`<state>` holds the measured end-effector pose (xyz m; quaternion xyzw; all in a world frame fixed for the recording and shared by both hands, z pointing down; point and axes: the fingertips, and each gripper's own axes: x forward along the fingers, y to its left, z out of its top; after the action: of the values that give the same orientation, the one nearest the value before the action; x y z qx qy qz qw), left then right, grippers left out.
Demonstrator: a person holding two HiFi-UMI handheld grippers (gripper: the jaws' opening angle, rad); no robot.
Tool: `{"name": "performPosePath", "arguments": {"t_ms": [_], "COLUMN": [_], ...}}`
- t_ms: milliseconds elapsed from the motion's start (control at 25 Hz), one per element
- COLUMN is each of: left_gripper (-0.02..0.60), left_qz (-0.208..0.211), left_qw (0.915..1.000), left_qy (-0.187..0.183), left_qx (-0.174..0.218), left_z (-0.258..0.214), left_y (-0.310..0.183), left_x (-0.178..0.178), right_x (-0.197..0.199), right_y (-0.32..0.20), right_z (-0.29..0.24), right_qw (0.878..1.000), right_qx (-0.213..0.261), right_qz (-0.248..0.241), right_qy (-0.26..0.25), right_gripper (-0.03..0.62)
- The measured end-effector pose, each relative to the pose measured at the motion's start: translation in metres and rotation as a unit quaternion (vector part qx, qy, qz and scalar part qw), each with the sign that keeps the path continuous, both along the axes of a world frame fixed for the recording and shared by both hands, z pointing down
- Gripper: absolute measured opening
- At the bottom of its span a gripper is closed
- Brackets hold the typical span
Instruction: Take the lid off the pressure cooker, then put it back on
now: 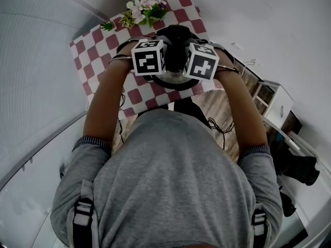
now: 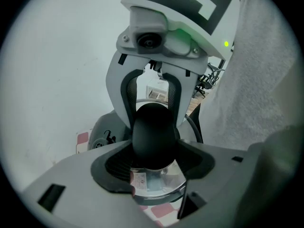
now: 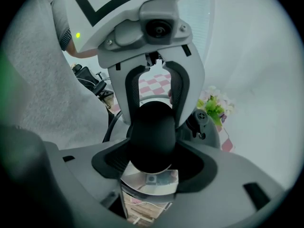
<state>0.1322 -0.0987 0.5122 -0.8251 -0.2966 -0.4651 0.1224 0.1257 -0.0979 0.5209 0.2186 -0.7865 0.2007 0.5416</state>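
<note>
Lid handle (image 2: 152, 127) between both pairs of jaws, left gripper (image 2: 153, 151) and right gripper (image 3: 152, 148) wide but firm on it.

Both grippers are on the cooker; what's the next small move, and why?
Probably a slight, even twist to test whether the lid frees: the left gripper and right gripper each clamp a black side handle, and the lid looks seated.
</note>
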Motion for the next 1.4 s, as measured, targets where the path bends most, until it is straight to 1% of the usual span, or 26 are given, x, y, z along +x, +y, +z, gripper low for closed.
{"name": "performPosePath", "arguments": {"t_ms": [80,160,320,520,720,840,960,1200,1320,1400], "left_gripper": [0.299,0.299,0.299,0.301,0.304,0.304,0.305,0.307,0.307,0.307], "left_qz": [-0.011,-0.022,-0.046,-0.088,-0.123,-0.131,-0.136,-0.182,-0.191,-0.185], "left_qw": [0.9999,0.9997,0.9989,0.9959,0.9922,0.9909,0.9897,0.9820,0.9806,0.9817], "left_qy": [0.004,0.004,-0.008,-0.017,-0.012,-0.026,-0.044,-0.049,-0.046,-0.044], "left_qx": [-0.009,-0.010,-0.006,-0.014,-0.021,-0.014,-0.002,-0.008,-0.003,-0.002], "left_z": [0.000,0.000,0.001,0.004,0.004,0.002,0.003,0.003,0.002,0.002], "left_y": [0.000,0.000,0.003,0.000,-0.003,-0.002,-0.003,-0.010,-0.012,-0.013], "left_x": [0.001,0.001,0.003,0.007,0.009,0.009,0.007,0.005,0.003,0.003], "right_x": [0.000,0.000,0.001,0.005,0.004,0.004,0.004,0.003,0.001,0.000], "right_y": [0.000,0.001,0.004,0.001,0.002,0.002,0.004,-0.001,-0.004,-0.005], "right_z": [0.001,0.002,0.002,0.005,0.003,0.003,0.003,0.002,0.000,0.001], "right_qw": [1.000,1.000,0.998,0.995,0.992,0.989,0.985,0.976,0.976,0.978], "right_qx": [0.003,0.011,0.021,0.015,0.007,0.013,0.006,0.014,0.007,0.004], "right_qz": [-0.012,-0.023,-0.051,-0.098,-0.122,-0.143,-0.170,-0.213,-0.217,-0.208], "right_qy": [0.000,-0.003,-0.009,-0.018,-0.018,-0.029,-0.026,-0.042,-0.038,-0.034], "right_gripper": [0.298,0.298,0.298,0.299,0.302,0.304,0.305,0.305,0.305,0.304]}}
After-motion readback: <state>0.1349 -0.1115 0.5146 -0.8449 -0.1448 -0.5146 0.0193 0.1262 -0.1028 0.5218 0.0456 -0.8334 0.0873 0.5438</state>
